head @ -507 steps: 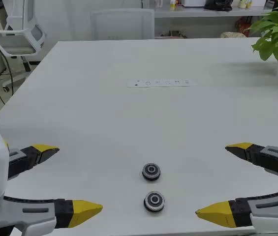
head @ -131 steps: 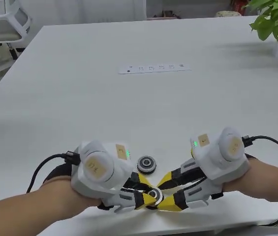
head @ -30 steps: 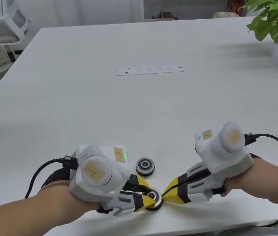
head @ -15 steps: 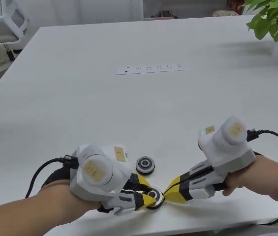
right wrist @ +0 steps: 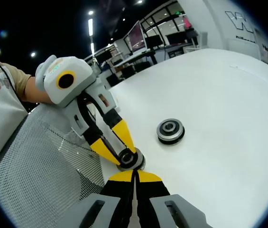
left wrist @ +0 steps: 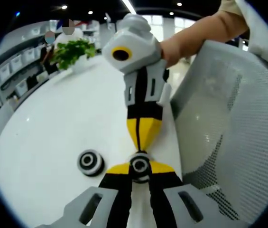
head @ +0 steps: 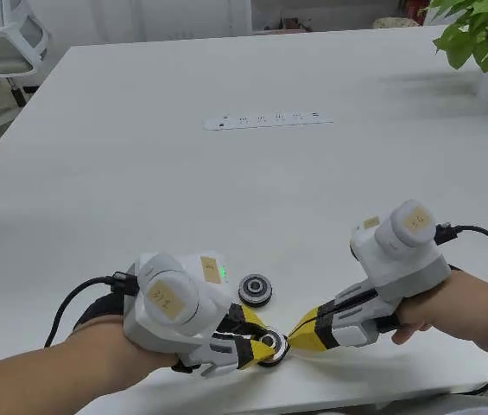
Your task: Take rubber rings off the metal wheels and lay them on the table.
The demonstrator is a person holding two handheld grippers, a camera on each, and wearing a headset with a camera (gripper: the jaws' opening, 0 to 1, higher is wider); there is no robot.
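Note:
Near the table's front edge my left gripper (head: 269, 347) is shut on a small metal wheel (head: 272, 346) with a black rubber ring, one yellow tip on each side of the wheel (left wrist: 140, 165). From the right, my right gripper (head: 299, 338) comes in with its jaws pressed together. Its tips pinch at the rim of that same wheel (right wrist: 130, 159), on the rubber ring. In the left gripper view the right gripper (left wrist: 141, 144) points straight down onto the wheel. A second wheel (head: 255, 290) lies flat on the table just behind, apart from both grippers; it is also in the gripper views (left wrist: 90, 162) (right wrist: 170, 130).
A white power strip (head: 268, 120) lies mid-table. A green plant (head: 477, 30) stands at the far right corner and an office chair (head: 6, 35) at the far left. A grey mesh chair (left wrist: 228, 118) sits close behind the table's front edge (head: 330, 393).
The right gripper's body has swung a little to the right and lower while its tips stayed at the wheel. The left gripper and both wheels have held still.

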